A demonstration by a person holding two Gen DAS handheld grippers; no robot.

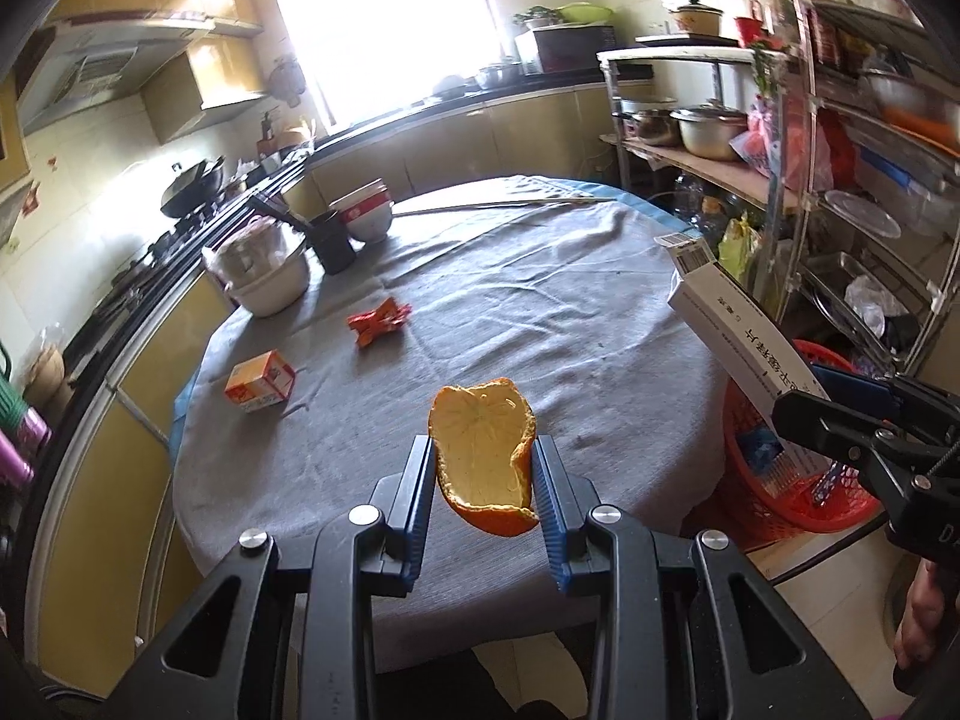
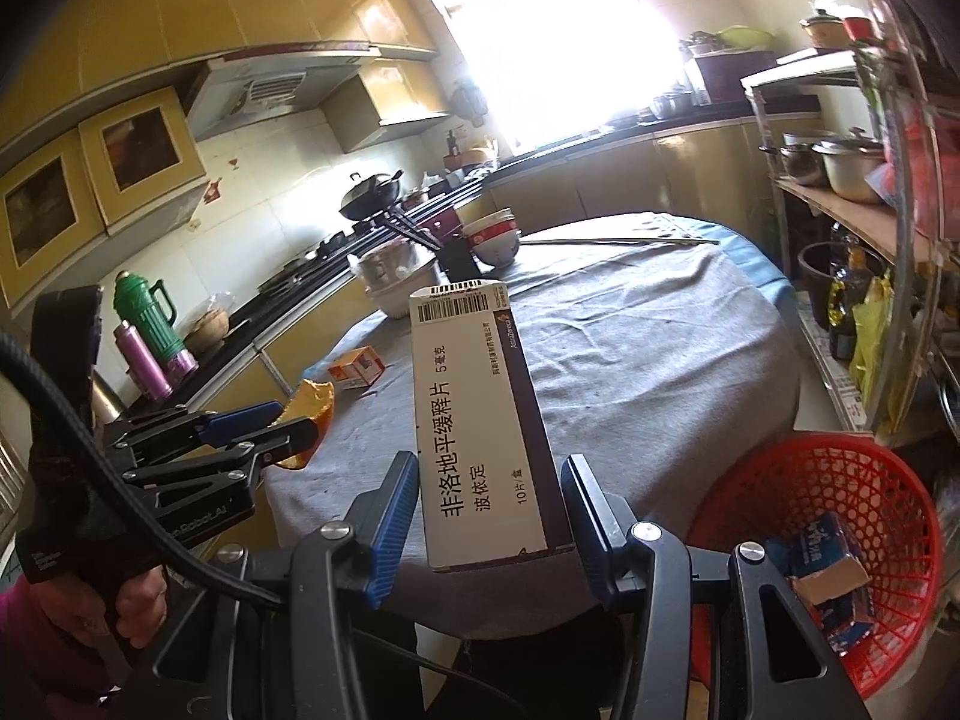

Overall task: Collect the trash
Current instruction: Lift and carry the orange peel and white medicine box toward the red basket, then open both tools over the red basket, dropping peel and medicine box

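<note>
My left gripper [image 1: 483, 468] is shut on an orange peel [image 1: 483, 456] and holds it above the near edge of the round table [image 1: 540, 300]. My right gripper [image 2: 491, 486] is shut on a long white medicine box [image 2: 480, 420], held above the table's near right edge, beside the red trash basket [image 2: 840, 540]. The box [image 1: 738, 336] and basket [image 1: 774, 480] also show in the left wrist view. A crumpled red wrapper [image 1: 378, 321] and a small orange carton [image 1: 259, 382] lie on the grey tablecloth. The peel [image 2: 309, 414] and left gripper [image 2: 264, 426] show in the right wrist view.
Bowls [image 1: 366, 213], a black cup [image 1: 332, 240] and a covered metal bowl [image 1: 264, 270] stand at the table's far left. A shelf rack [image 1: 870, 180] with pots stands on the right. The basket holds a blue packet [image 2: 822, 564]. Stove and counter run along the left.
</note>
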